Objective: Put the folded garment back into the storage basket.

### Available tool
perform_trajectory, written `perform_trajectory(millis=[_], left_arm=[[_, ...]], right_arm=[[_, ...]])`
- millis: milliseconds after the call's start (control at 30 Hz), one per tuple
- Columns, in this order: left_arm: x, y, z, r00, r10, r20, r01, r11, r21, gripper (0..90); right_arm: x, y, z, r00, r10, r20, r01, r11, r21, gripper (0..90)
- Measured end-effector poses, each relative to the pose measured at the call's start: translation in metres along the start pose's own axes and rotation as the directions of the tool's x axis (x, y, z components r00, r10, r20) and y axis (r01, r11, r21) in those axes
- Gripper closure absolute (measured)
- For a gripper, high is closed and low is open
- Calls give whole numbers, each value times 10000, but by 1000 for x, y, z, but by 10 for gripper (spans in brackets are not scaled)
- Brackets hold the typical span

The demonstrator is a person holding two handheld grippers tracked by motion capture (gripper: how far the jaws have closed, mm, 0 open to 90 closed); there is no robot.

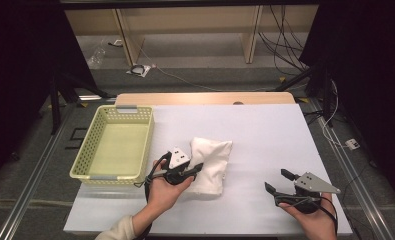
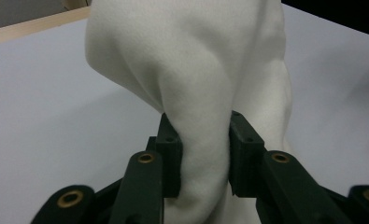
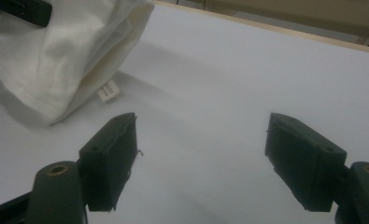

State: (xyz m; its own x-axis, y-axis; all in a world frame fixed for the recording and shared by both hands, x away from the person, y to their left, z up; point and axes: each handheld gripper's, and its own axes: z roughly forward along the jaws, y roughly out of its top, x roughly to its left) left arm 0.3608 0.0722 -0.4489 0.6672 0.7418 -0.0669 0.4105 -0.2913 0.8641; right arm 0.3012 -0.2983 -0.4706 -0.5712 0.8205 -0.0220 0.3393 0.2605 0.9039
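A folded white cloth (image 1: pixel 211 162) lies in the middle of the white table. My left gripper (image 1: pixel 197 169) is at the cloth's left edge and is shut on a fold of it; in the left gripper view the white cloth (image 2: pixel 196 70) bulges up between the two black pads (image 2: pixel 170 149). My right gripper (image 1: pixel 278 181) hovers near the table's front right, open, with nothing between its fingers. In the right gripper view the cloth (image 3: pixel 56 51) lies off to the upper left with a small label (image 3: pixel 108 90) showing at its edge, and the gripper (image 3: pixel 203 156) is over bare table.
A pale yellow-green perforated basket (image 1: pixel 87 160) stands at the table's left, with nothing in it. The table's wooden far edge (image 1: pixel 205 98) runs across the back. Cables and stand legs lie on the floor beyond.
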Motion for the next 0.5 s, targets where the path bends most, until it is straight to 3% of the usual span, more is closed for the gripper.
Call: perform_trajectory(millis=[500], left_arm=[[5, 3, -8, 9999, 23, -139, -26, 9996, -267, 695]], right_arm=[[0, 0, 0, 10000, -51, 2, 51, 9999, -89, 253]])
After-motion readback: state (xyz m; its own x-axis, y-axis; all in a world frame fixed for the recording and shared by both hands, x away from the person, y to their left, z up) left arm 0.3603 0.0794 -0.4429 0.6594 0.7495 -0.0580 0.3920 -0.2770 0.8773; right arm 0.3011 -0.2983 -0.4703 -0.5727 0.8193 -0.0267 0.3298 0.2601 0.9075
